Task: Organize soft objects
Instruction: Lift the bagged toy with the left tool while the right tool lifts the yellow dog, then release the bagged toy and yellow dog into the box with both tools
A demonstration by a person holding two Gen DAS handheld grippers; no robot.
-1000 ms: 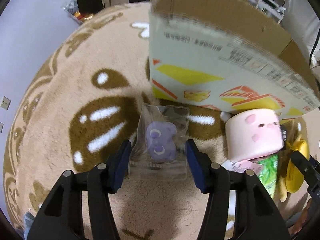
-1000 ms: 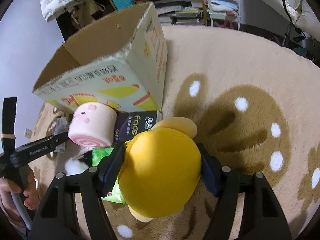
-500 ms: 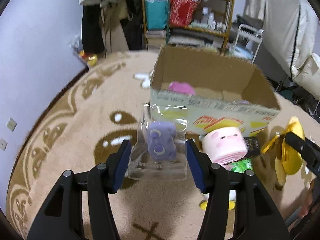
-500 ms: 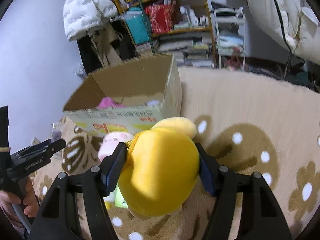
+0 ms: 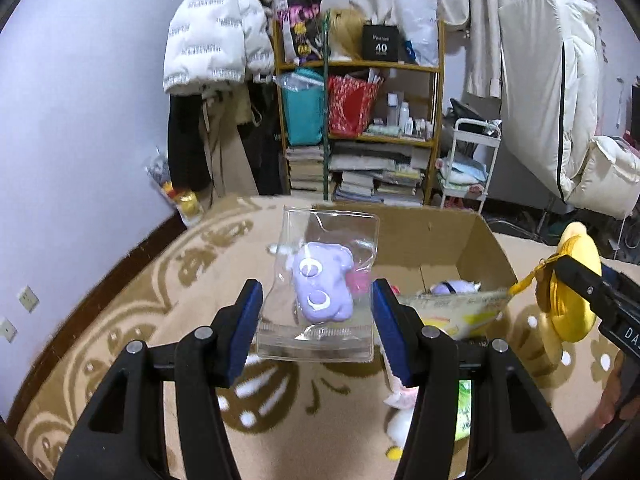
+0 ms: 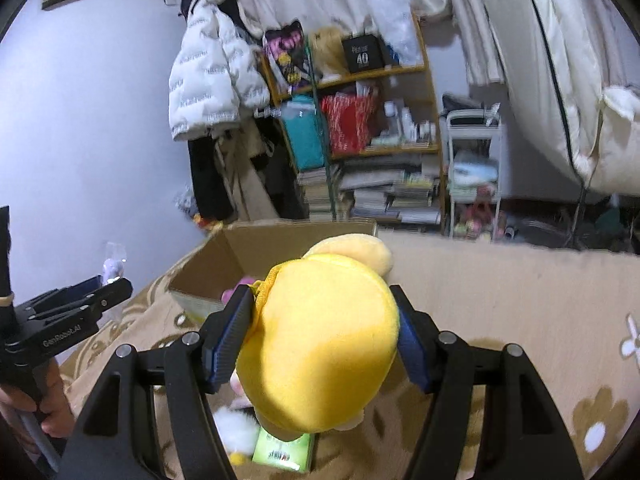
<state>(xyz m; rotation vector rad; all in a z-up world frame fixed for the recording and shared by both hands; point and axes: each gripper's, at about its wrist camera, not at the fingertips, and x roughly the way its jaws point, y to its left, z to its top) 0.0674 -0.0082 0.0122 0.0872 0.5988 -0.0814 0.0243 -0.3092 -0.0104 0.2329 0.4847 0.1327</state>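
**2 soft toys carried toward the box**

The left gripper [image 5: 316, 320] clamped a clear pouch [image 5: 320, 280] holding a purple toy [image 5: 322, 288], its long axis running straight ahead between the jaws. The right gripper [image 6: 320, 336] squeezed a yellow plush [image 6: 320, 344], bulging above its jaws. The cardboard box [image 5: 440, 240] sat ahead; best to centre each load over the opening before releasing.

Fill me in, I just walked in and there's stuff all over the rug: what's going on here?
A person is tidying soft toys with a handheld gripper in each hand. The left gripper is clamped on a clear bag with a purple plush, held up in front of the open cardboard box. The right gripper grips a yellow plush, also raised near the box. A few toys already lie inside; others remain on the rug.
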